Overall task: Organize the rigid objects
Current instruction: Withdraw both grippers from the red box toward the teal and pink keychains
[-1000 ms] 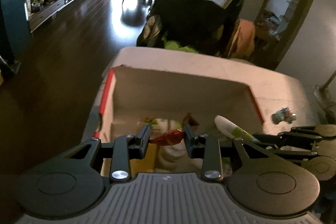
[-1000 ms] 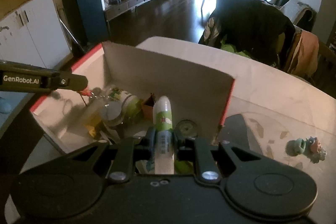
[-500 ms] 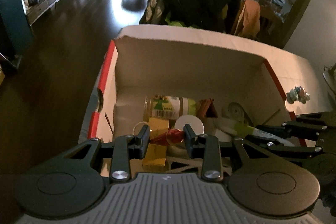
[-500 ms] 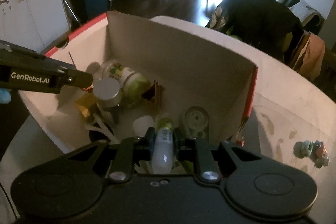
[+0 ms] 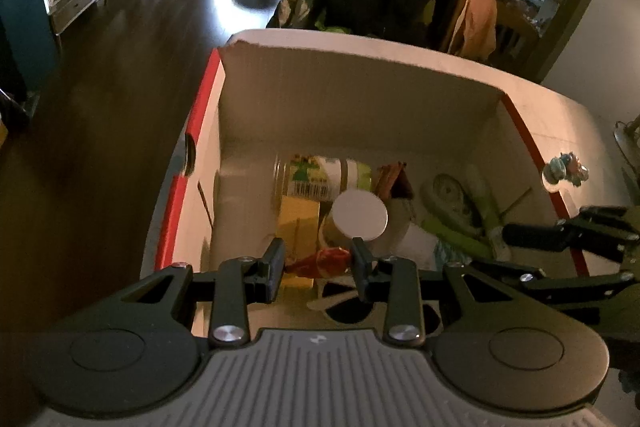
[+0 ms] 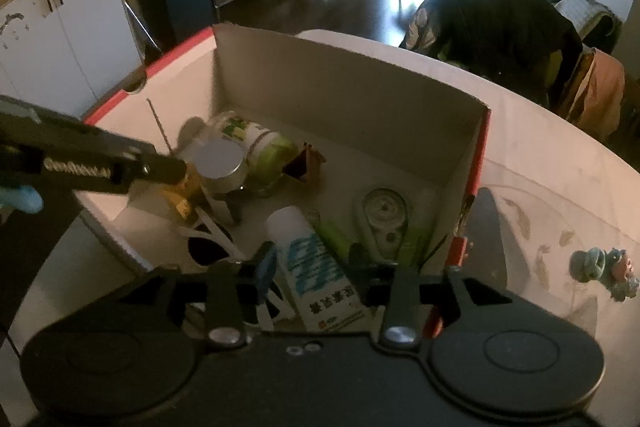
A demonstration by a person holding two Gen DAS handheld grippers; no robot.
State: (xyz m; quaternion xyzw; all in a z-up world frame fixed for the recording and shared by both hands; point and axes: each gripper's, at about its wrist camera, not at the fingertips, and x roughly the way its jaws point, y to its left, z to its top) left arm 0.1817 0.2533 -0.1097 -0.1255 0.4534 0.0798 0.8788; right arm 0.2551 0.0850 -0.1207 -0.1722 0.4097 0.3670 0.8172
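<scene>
An open cardboard box (image 5: 360,95) with red edges holds several items. My left gripper (image 5: 320,263) is shut on a small red trinket (image 5: 324,261), low over the box's near left side above a yellow carton (image 5: 298,223). In the right wrist view it reaches in from the left (image 6: 176,173). My right gripper (image 6: 312,265) is opening over the box's near right part. A white tube with a blue label (image 6: 292,227) lies between its jaws on the box floor, and the pads stand clear of it. The left wrist view shows the right gripper (image 5: 500,251) at the right.
Also in the box are a green-labelled jar (image 5: 320,175) on its side, a white-lidded jar (image 5: 360,215), a correction tape dispenser (image 6: 384,215) and a green tube (image 5: 480,195). A small pastel figurine (image 6: 604,267) lies on the table to the right of the box. A draped chair (image 6: 492,23) stands behind.
The left gripper has sunk into the box with the red trinket. The right gripper's jaws, shut on a tube before, have parted, and a tube now lies loose between them.
</scene>
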